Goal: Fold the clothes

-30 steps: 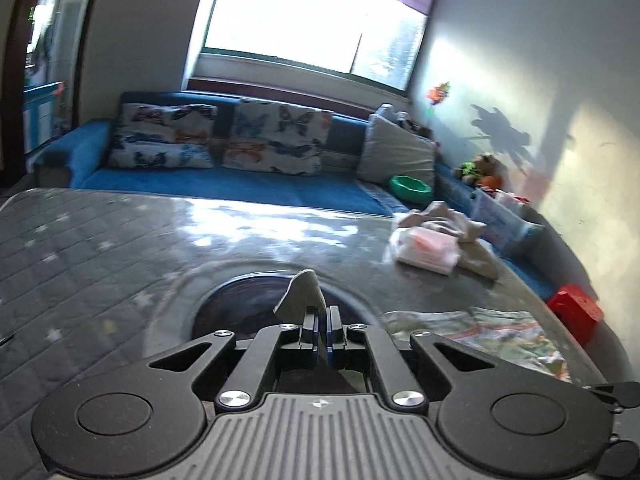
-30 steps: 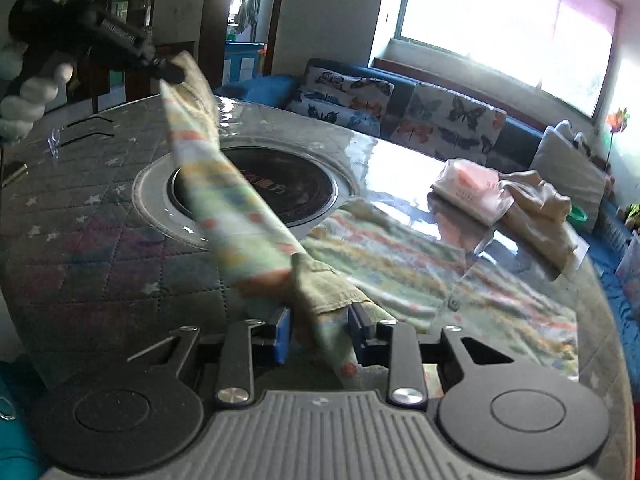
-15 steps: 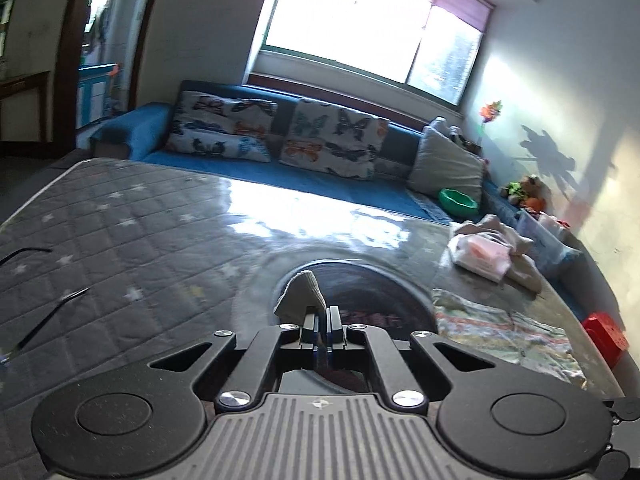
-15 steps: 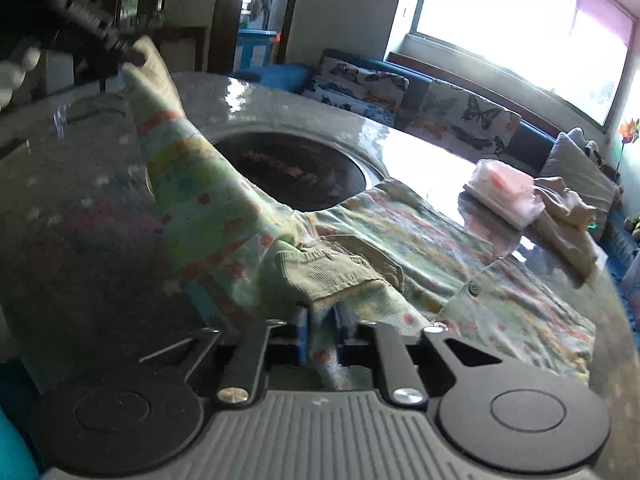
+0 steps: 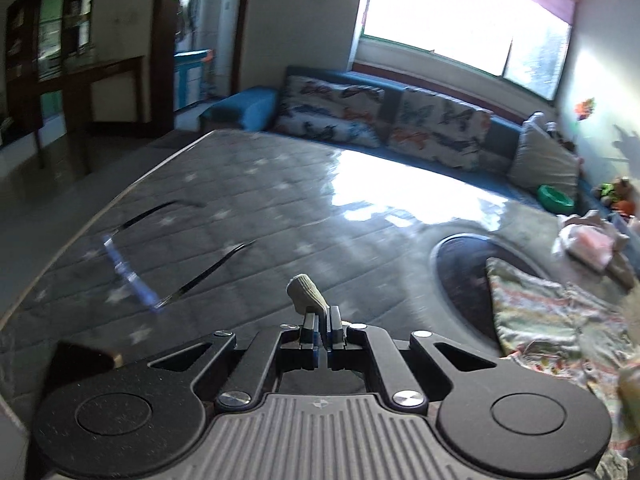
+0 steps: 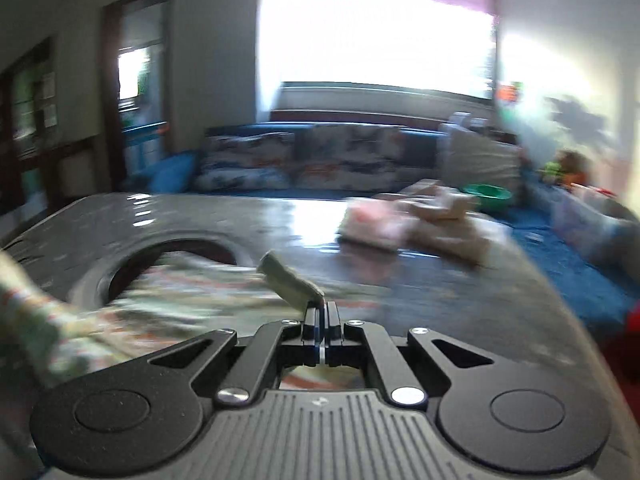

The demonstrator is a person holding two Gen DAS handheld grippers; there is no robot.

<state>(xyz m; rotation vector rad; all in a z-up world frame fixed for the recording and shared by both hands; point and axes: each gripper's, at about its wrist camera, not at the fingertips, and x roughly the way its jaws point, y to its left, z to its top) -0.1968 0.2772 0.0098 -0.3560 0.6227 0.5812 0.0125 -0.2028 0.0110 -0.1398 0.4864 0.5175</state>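
A patterned green, orange and white garment (image 5: 560, 320) lies on the dark quilted table (image 5: 224, 216), partly over a round inset (image 5: 460, 264). My left gripper (image 5: 323, 316) is shut on a beige cuff (image 5: 306, 294) of the garment, which sticks up between its fingers. My right gripper (image 6: 322, 312) is shut on another beige ribbed edge (image 6: 288, 280) of the same garment (image 6: 168, 304), which spreads to its left over the round inset (image 6: 132, 264). The right wrist view is blurred.
A folded pink and beige pile (image 6: 404, 228) lies on the table's far right, also in the left wrist view (image 5: 588, 242). A blue sofa with butterfly cushions (image 5: 380, 120) runs behind the table. A green bowl (image 6: 486, 194) sits on it. Something red (image 6: 628, 320) lies at the right.
Both grippers have swung: the left view has turned left toward the table's left part, the right view has turned toward the sofa. The right gripper has shut tight on the garment's edge.
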